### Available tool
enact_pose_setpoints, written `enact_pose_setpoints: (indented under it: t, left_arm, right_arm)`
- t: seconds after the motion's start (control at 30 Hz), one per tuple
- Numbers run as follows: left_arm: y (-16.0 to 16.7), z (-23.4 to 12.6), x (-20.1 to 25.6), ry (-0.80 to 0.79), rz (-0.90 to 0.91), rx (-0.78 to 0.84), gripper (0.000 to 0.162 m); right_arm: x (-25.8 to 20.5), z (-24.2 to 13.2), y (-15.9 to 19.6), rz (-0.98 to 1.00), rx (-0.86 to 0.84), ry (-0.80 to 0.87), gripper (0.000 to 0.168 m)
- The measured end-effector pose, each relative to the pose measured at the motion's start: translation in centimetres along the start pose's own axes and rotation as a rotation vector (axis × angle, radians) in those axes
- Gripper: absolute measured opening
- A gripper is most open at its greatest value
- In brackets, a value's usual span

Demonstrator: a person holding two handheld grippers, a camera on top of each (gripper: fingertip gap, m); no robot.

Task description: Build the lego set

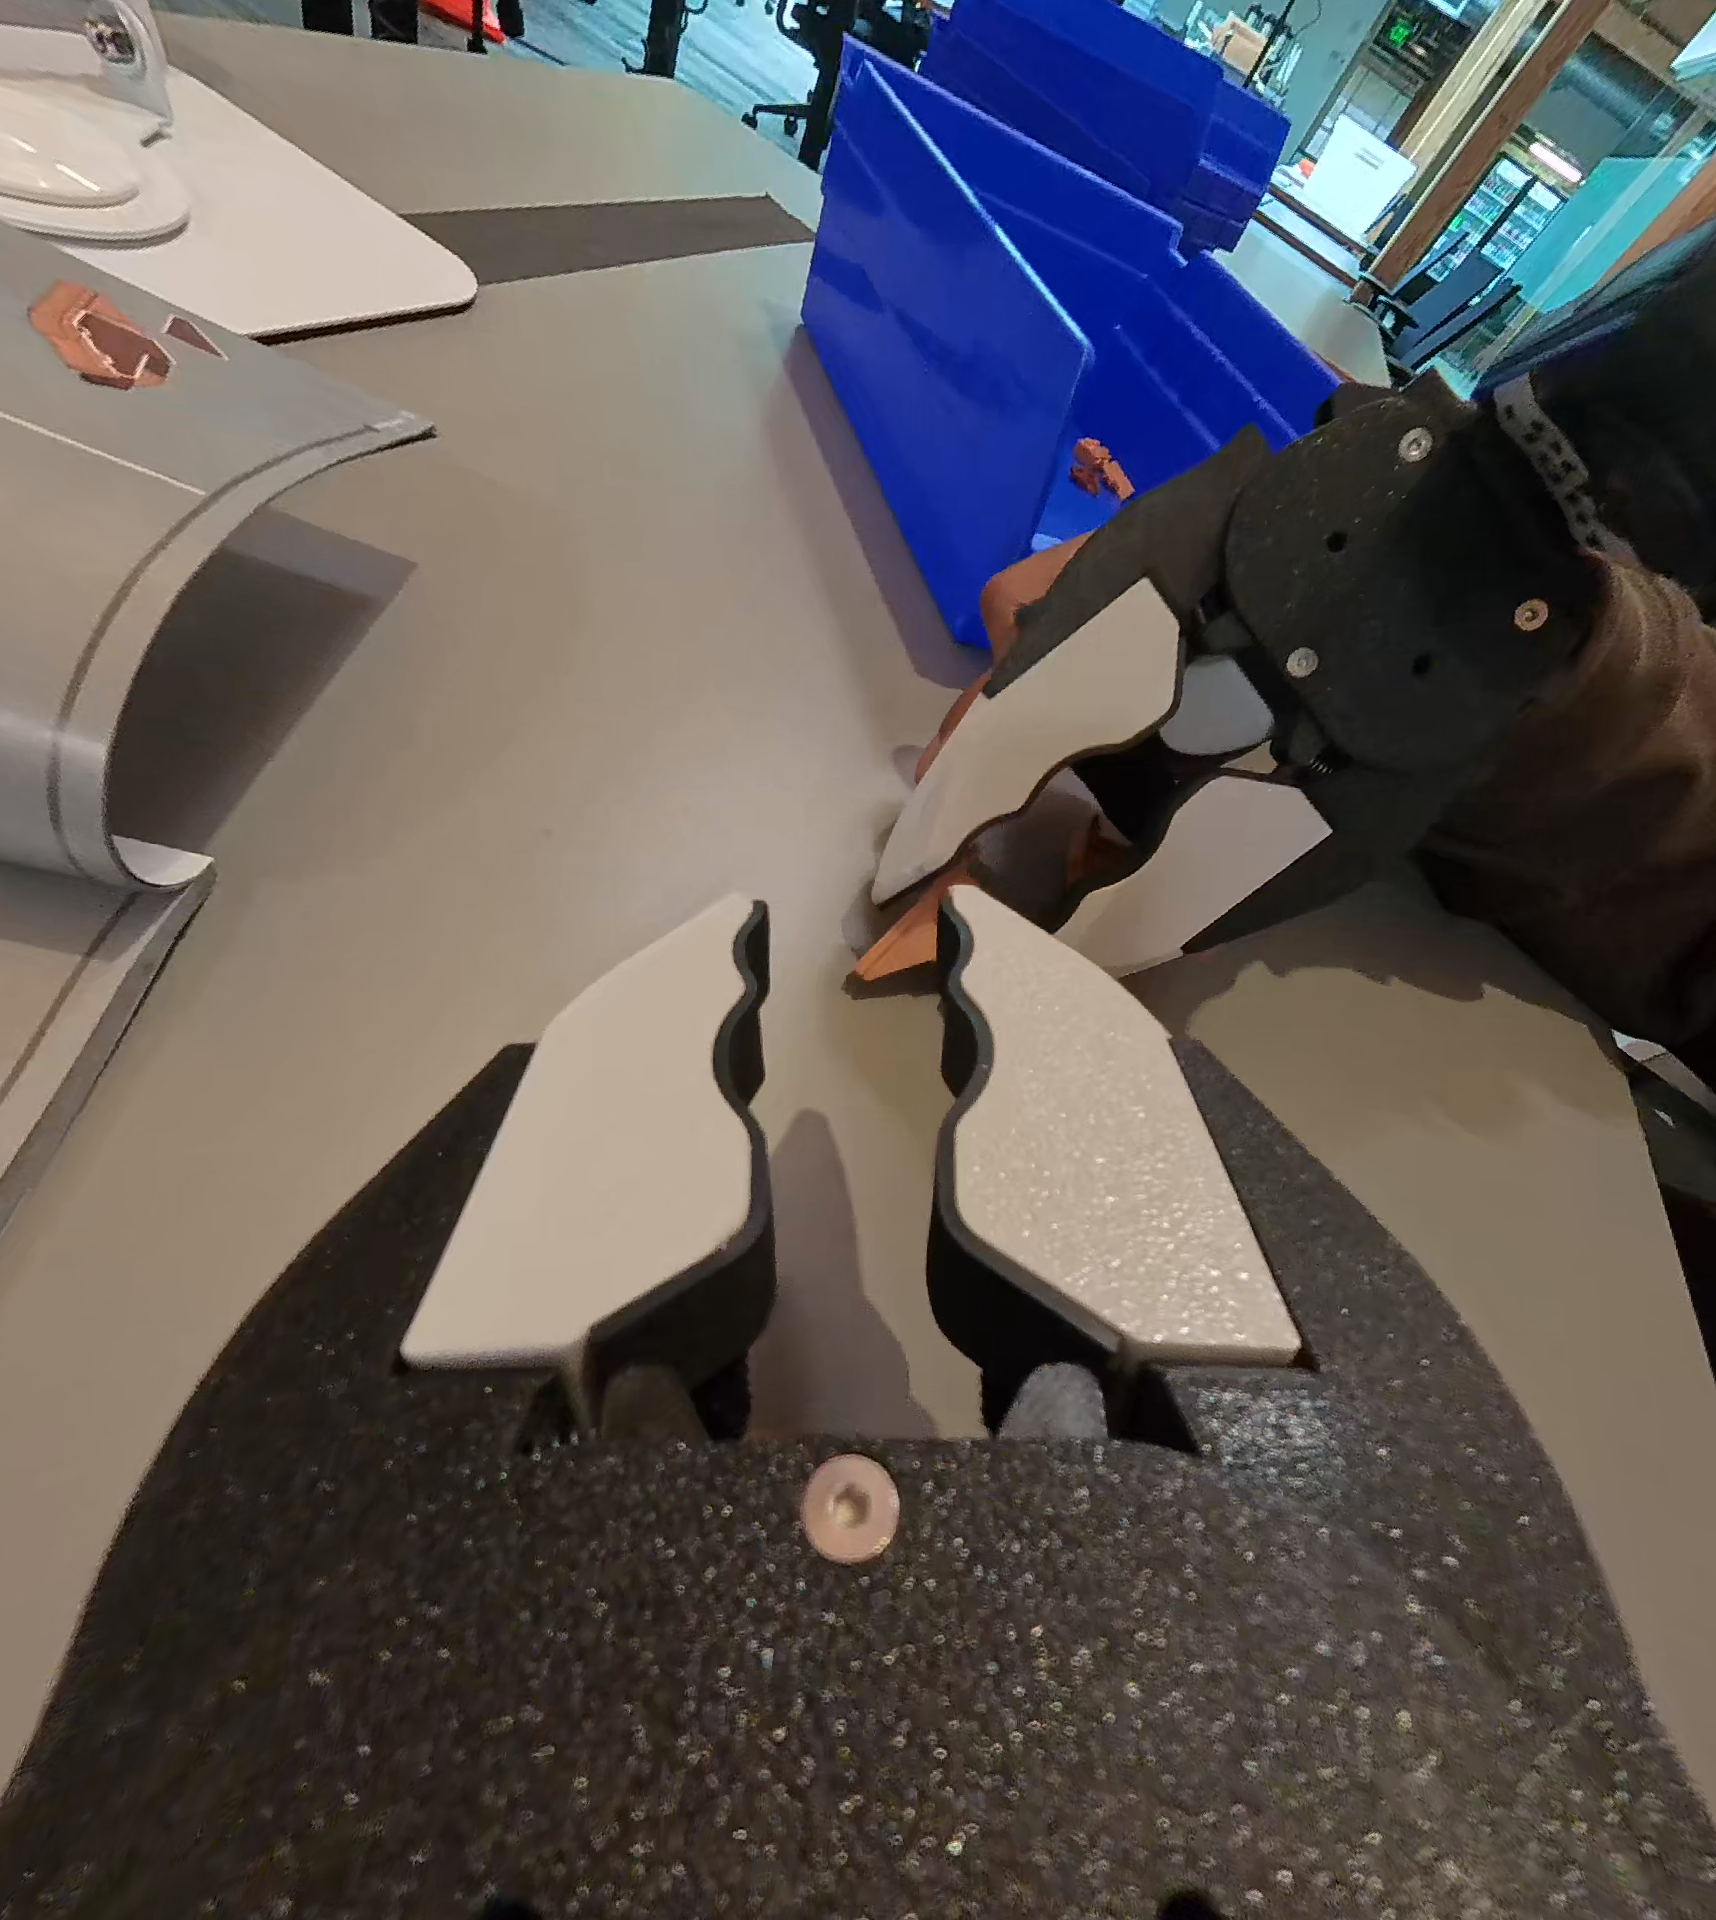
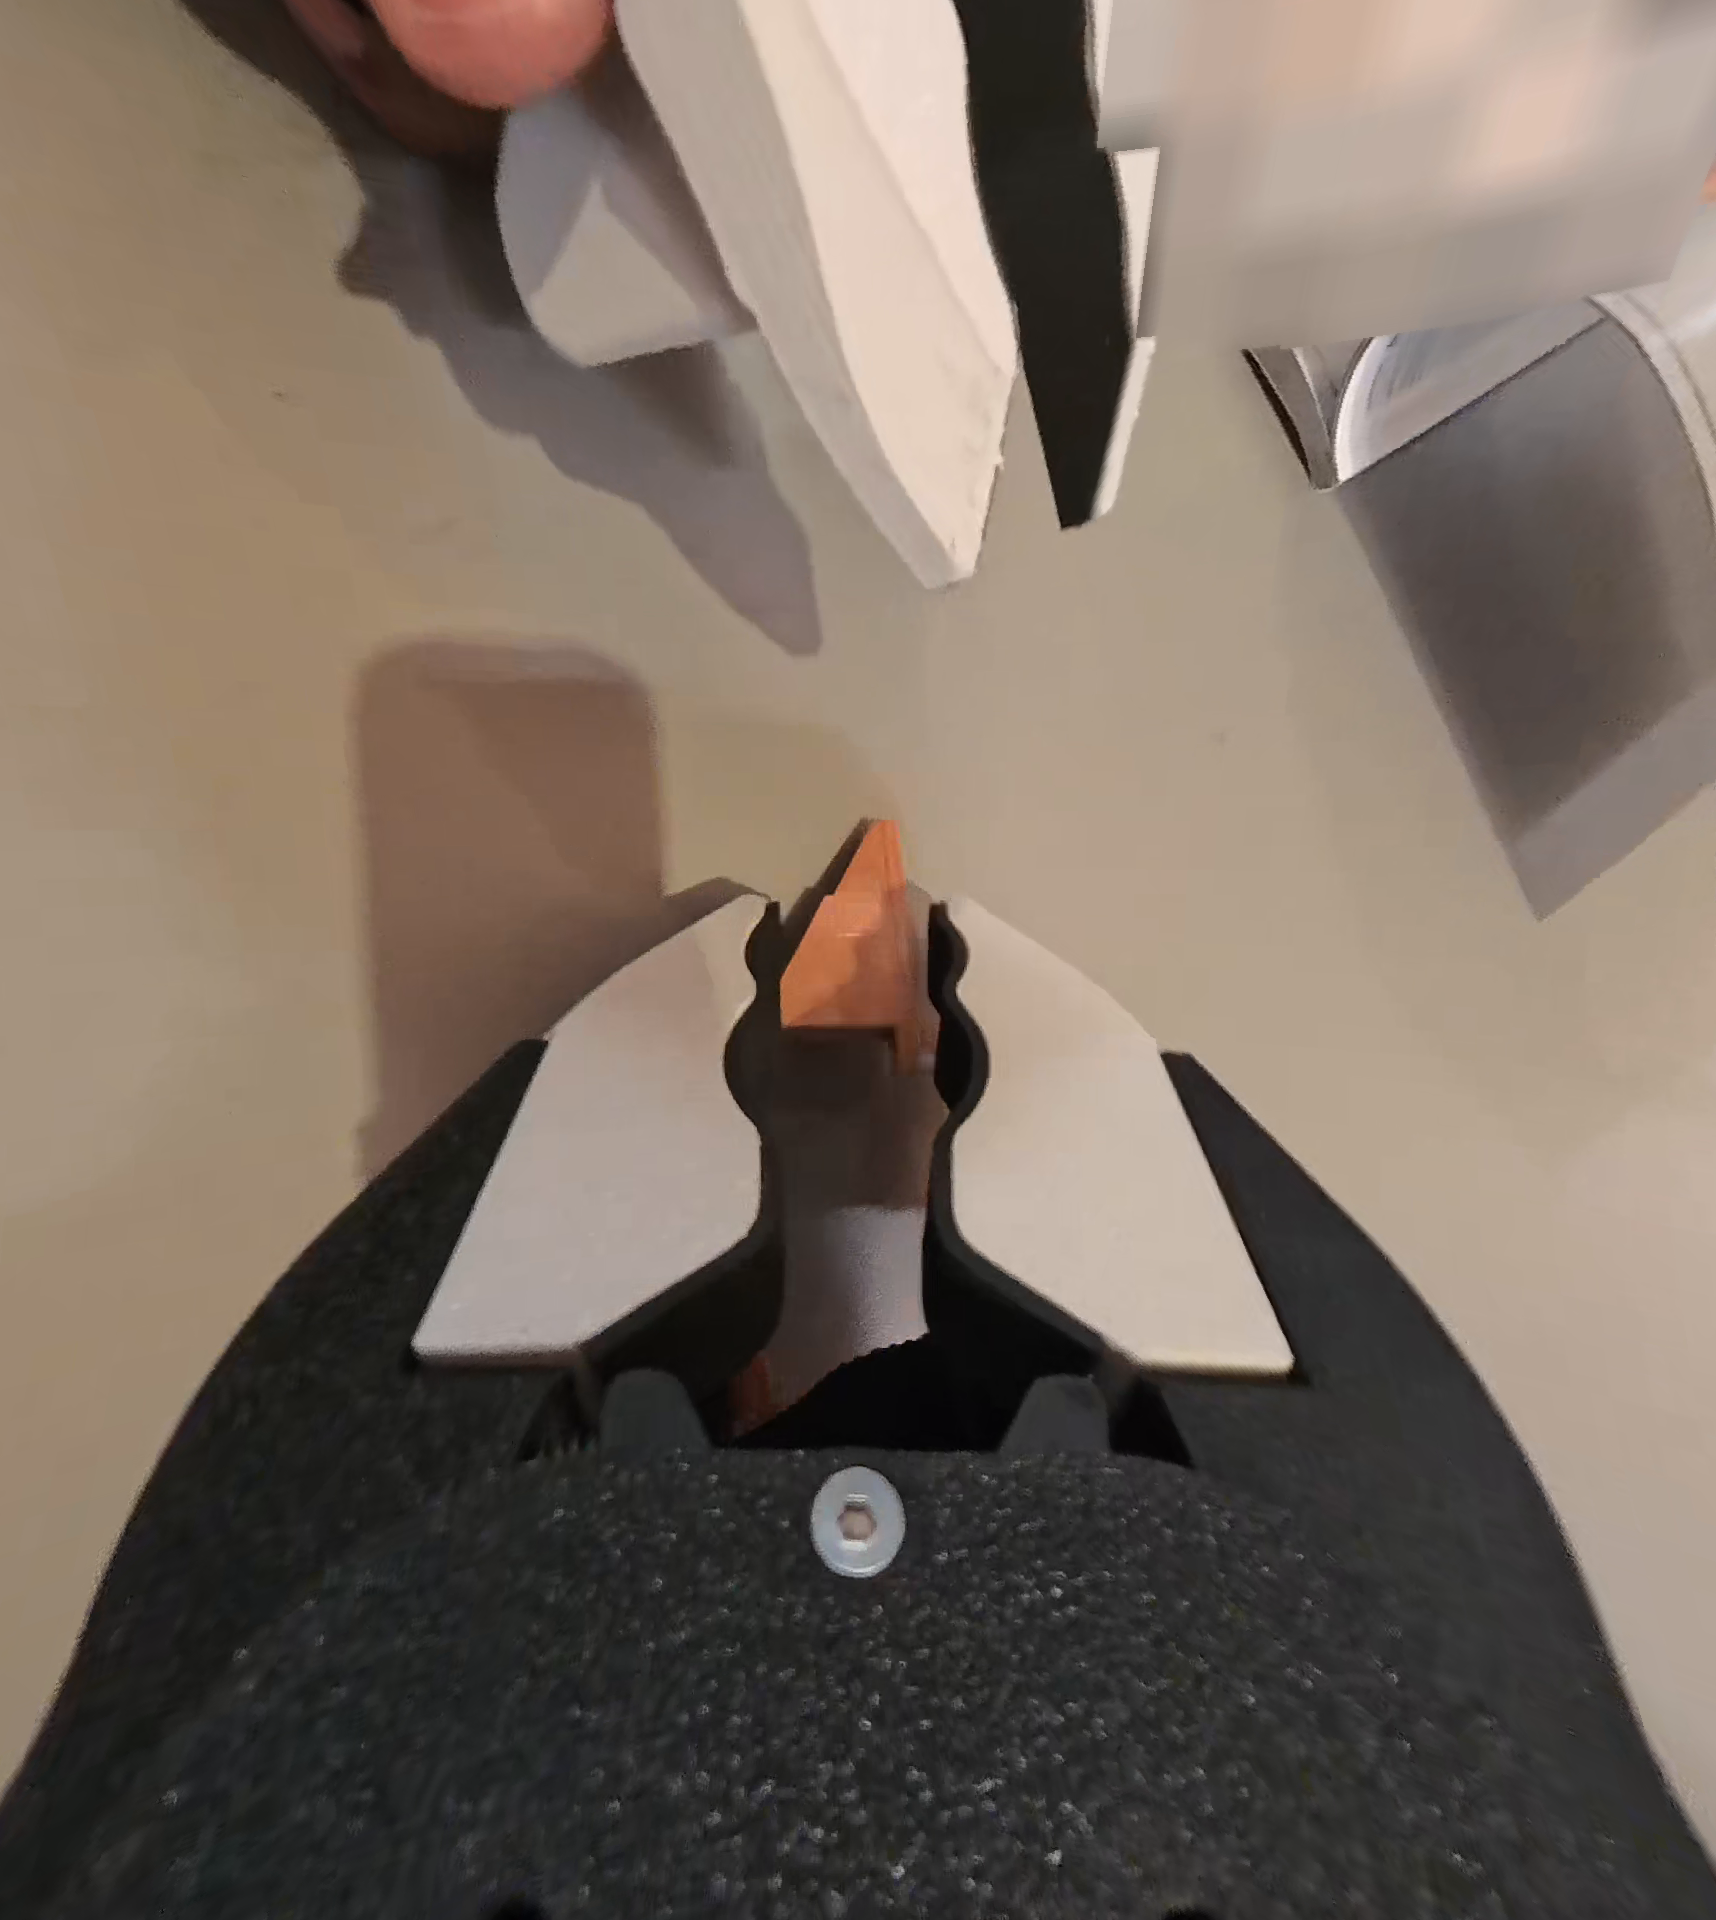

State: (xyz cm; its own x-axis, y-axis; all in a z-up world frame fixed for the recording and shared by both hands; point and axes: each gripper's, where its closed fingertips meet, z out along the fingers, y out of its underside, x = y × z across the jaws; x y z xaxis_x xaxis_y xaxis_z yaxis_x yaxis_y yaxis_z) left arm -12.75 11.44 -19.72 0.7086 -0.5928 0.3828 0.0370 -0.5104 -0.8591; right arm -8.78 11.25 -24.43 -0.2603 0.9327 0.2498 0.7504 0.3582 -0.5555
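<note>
A grey worktop (image 1: 625,582) carries a curled open booklet (image 1: 54,644) at the frame's left and blue bins (image 1: 947,343) upper centre, an office behind. The right gripper (image 2: 849,914) is clamped on an orange lego piece (image 2: 843,961), low centre. The left gripper (image 1: 854,914), jaws apart, holds nothing, just beside it.

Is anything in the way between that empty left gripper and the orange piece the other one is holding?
Nothing visible. The left gripper is open over bare table, and the orange piece sticks out of the right gripper just ahead of its fingers.
</note>
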Motion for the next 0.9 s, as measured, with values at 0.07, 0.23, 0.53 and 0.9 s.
enact_pose_setpoints:
  t: [0.07,0.23,0.53,0.9]
  left_arm:
    - [0.1,-0.2,-0.3,-0.015,0.010,-0.007,0.031]
    - [-0.1,-1.0,-1.6,-0.056,0.037,0.000,0.031]
    - [-1.0,-3.0,-5.0,-0.171,-0.008,0.060,0.030]
    - [-1.2,-3.7,-6.8,-0.249,-0.070,0.088,0.030]
  right_arm:
    - [0.2,-0.1,-0.1,0.006,0.013,0.012,0.031]
    - [1.0,-0.9,-1.2,0.044,0.099,0.048,0.034]
    - [3.4,-1.1,-1.2,0.096,0.192,0.226,0.035]
    - [6.2,-1.4,-0.3,0.186,0.265,0.345,0.034]
